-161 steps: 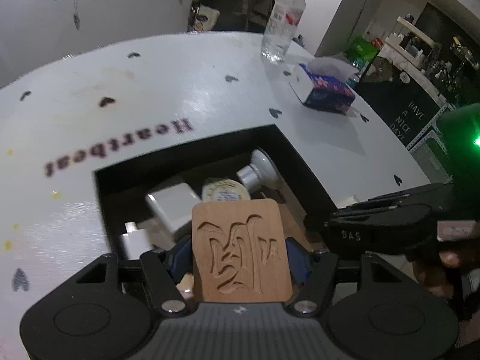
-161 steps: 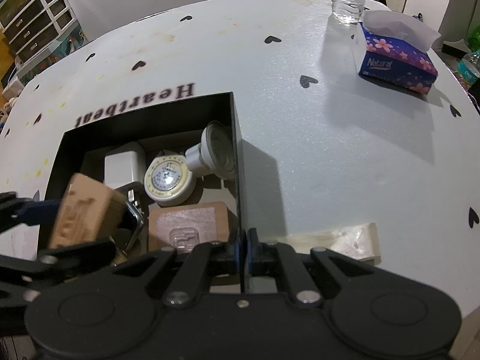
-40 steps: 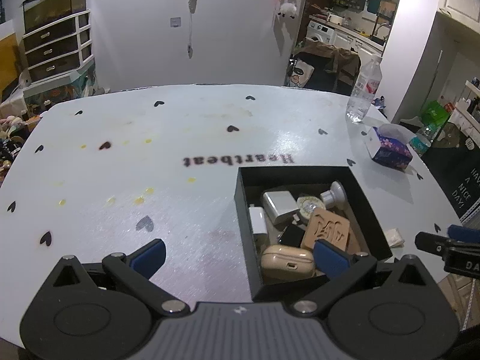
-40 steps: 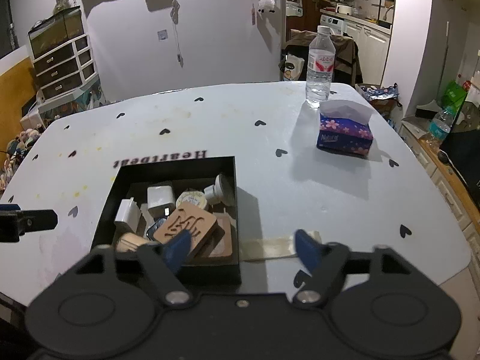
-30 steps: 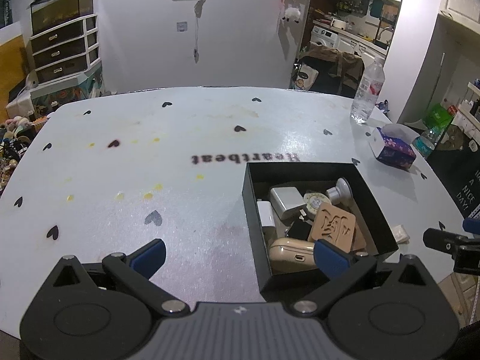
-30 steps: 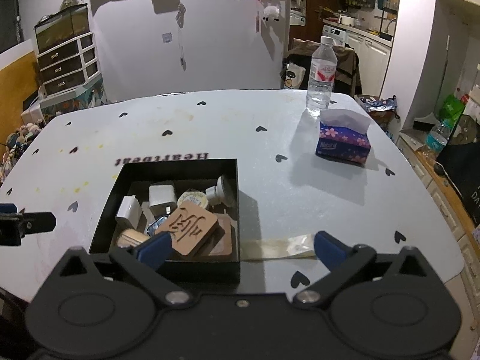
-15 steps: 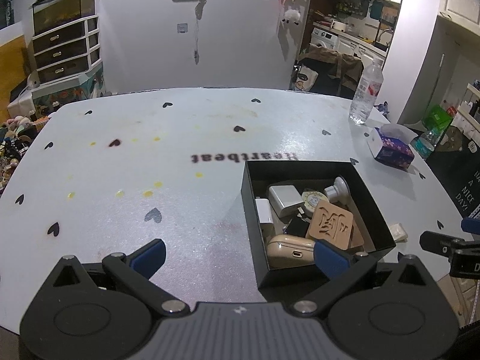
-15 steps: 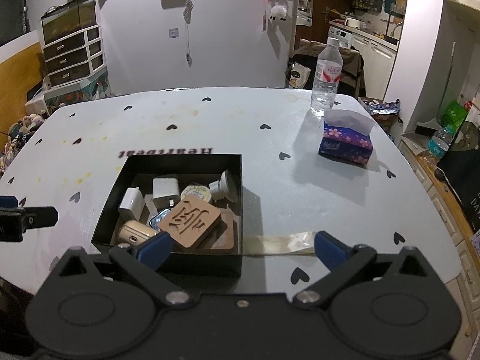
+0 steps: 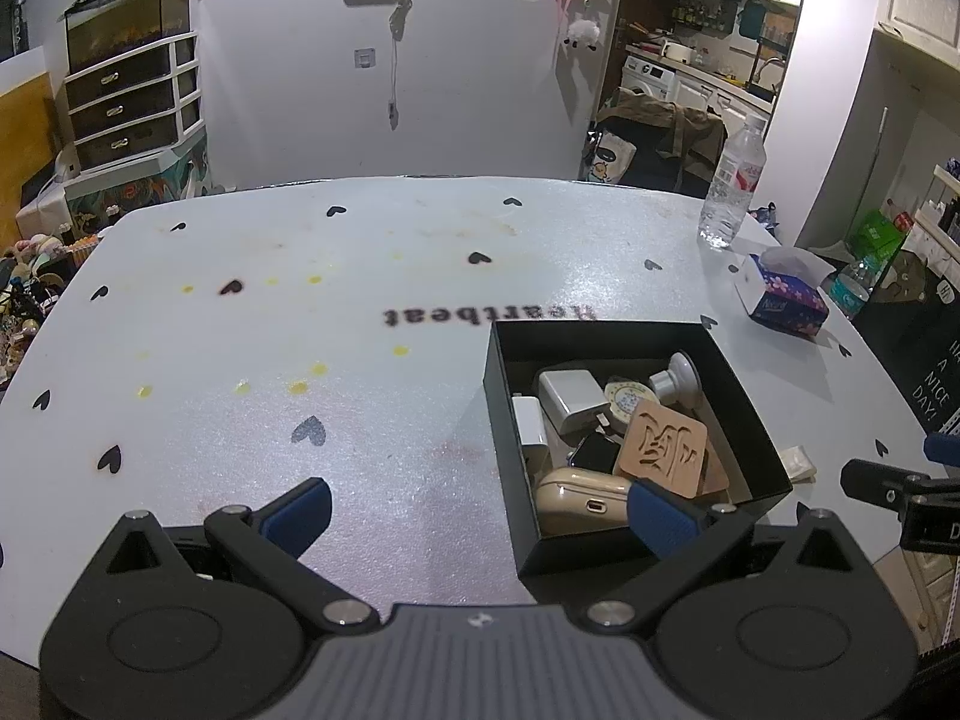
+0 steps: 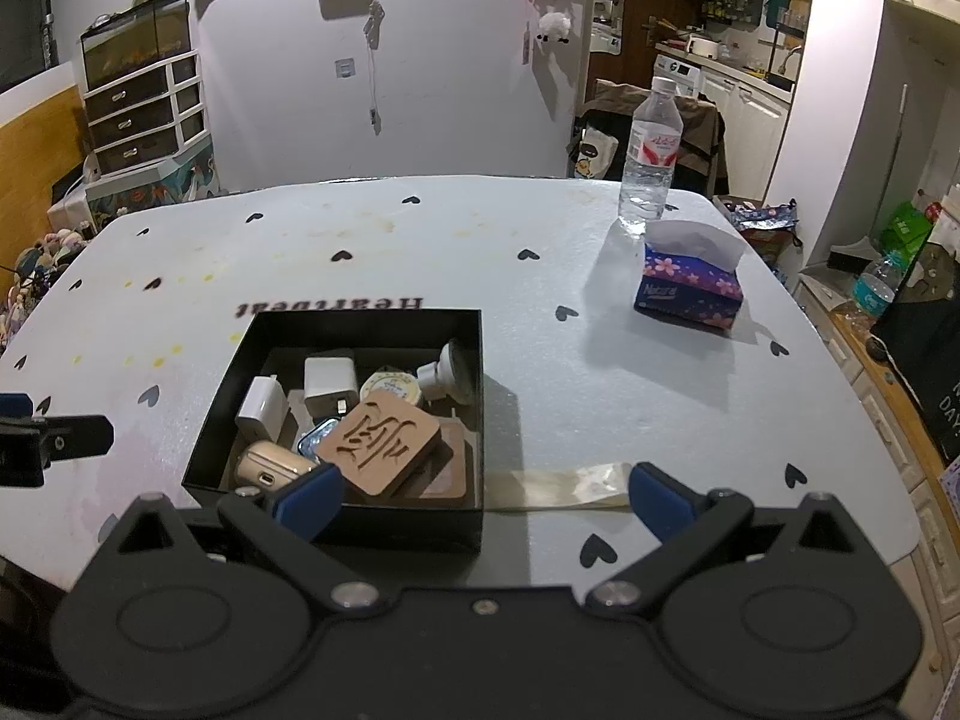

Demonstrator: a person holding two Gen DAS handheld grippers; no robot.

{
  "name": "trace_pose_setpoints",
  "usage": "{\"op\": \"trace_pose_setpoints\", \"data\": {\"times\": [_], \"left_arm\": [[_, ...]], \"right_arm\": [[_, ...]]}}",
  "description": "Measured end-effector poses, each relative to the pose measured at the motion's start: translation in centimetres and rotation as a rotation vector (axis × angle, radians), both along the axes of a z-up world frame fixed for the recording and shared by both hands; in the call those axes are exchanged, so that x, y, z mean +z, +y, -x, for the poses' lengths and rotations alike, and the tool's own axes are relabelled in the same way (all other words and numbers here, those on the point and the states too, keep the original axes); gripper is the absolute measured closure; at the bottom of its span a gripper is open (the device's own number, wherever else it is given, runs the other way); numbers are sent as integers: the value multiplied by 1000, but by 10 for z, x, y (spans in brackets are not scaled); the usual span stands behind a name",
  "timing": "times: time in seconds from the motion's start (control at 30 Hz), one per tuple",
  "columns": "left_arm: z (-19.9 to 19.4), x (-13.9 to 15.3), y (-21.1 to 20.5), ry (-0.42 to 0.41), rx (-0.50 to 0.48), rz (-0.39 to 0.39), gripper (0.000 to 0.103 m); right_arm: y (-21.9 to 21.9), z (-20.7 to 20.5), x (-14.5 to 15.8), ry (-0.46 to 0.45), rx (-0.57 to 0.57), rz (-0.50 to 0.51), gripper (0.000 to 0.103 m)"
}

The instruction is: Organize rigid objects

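Note:
A black open box (image 9: 609, 333) (image 10: 366, 319) sits on the white table. In it lie a carved wooden block (image 9: 660, 447) (image 10: 378, 441), white chargers (image 9: 570, 393) (image 10: 329, 387), a beige earbud case (image 9: 579, 501) (image 10: 270, 468), a round tin (image 10: 390, 387) and a white knob (image 9: 678, 378). My left gripper (image 9: 480, 513) is open and empty, held back above the table's near edge, left of the box. My right gripper (image 10: 483, 498) is open and empty, held back over the box's near wall.
A water bottle (image 10: 651, 159) (image 9: 732, 183) and a blue tissue box (image 10: 690, 285) (image 9: 780, 294) stand at the far right. A strip of tape (image 10: 558, 489) lies right of the box. The table (image 9: 300, 330) carries heart marks and yellow stains.
The left gripper released the wooden block into the box; the right gripper let go of the box wall. Both opened and pulled back and up. In the last second they barely moved.

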State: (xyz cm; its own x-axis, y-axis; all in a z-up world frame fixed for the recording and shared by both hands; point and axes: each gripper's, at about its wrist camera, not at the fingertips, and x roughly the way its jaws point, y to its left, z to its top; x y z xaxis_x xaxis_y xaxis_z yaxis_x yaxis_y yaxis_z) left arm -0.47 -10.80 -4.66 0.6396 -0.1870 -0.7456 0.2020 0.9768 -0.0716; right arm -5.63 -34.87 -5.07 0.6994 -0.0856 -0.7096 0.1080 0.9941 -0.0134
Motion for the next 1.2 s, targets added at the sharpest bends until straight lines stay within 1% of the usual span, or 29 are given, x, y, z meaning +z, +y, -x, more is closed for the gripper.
{"op": "trace_pose_setpoints", "data": {"times": [1.2], "left_arm": [[-1, -3, 3, 4, 1, -4, 0]], "right_arm": [[0, -1, 0, 0, 0, 0, 0]]}}
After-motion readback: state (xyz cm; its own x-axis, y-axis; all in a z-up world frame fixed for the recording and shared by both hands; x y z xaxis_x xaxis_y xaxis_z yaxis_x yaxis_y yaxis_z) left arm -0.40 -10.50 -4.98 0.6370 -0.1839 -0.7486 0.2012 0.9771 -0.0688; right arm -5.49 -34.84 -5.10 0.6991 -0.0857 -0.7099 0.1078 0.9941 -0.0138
